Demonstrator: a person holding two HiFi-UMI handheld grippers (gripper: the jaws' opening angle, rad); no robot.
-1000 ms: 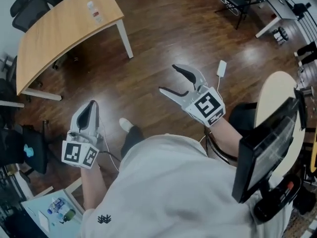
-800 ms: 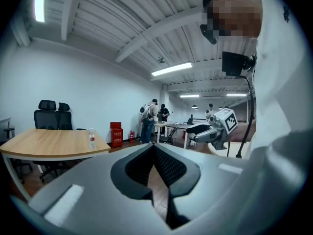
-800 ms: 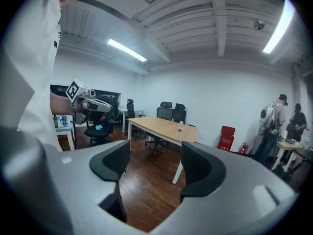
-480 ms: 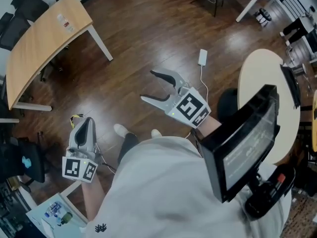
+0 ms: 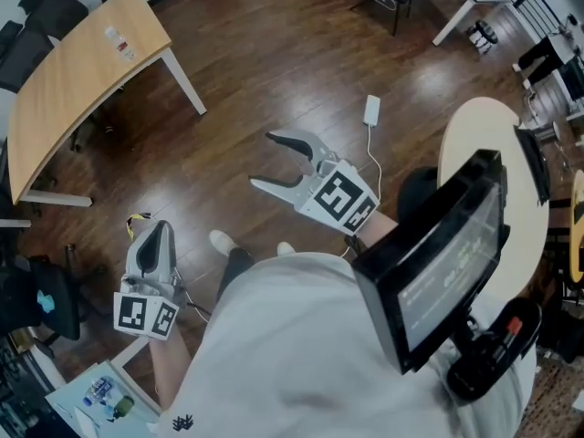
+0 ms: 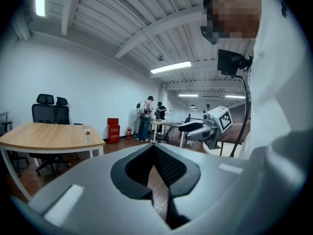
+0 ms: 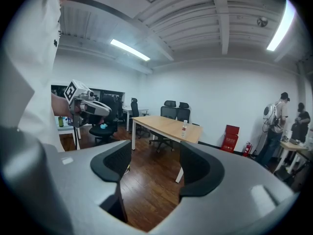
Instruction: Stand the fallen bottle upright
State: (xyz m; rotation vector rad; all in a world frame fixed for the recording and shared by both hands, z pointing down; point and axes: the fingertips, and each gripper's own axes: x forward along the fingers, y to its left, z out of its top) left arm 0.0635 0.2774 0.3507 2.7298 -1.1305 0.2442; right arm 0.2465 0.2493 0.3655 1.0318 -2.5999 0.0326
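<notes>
A clear plastic bottle [image 5: 116, 37] sits on the light wooden table [image 5: 64, 89] at the far left of the head view, well away from both grippers. It looks upright in the left gripper view [image 6: 86, 132] and the right gripper view [image 7: 184, 128]. My left gripper [image 5: 153, 231] hangs low at the left, its jaws shut with nothing between them [image 6: 154, 148]. My right gripper [image 5: 263, 161] is held out over the wooden floor, open and closing, with only floor between its fingers [image 7: 155, 155].
A round pale table [image 5: 474, 144] and a dark monitor [image 5: 438, 263] stand close on the right. A white adapter with a cord [image 5: 371, 109] lies on the floor. Black office chairs [image 7: 175, 110] stand behind the wooden table. A small table with bottles [image 5: 100, 386] is at the bottom left.
The head view has swung, so the wooden table sits further left. My right gripper has drifted left and its jaws have narrowed slightly. The left gripper has dropped lower in the view.
</notes>
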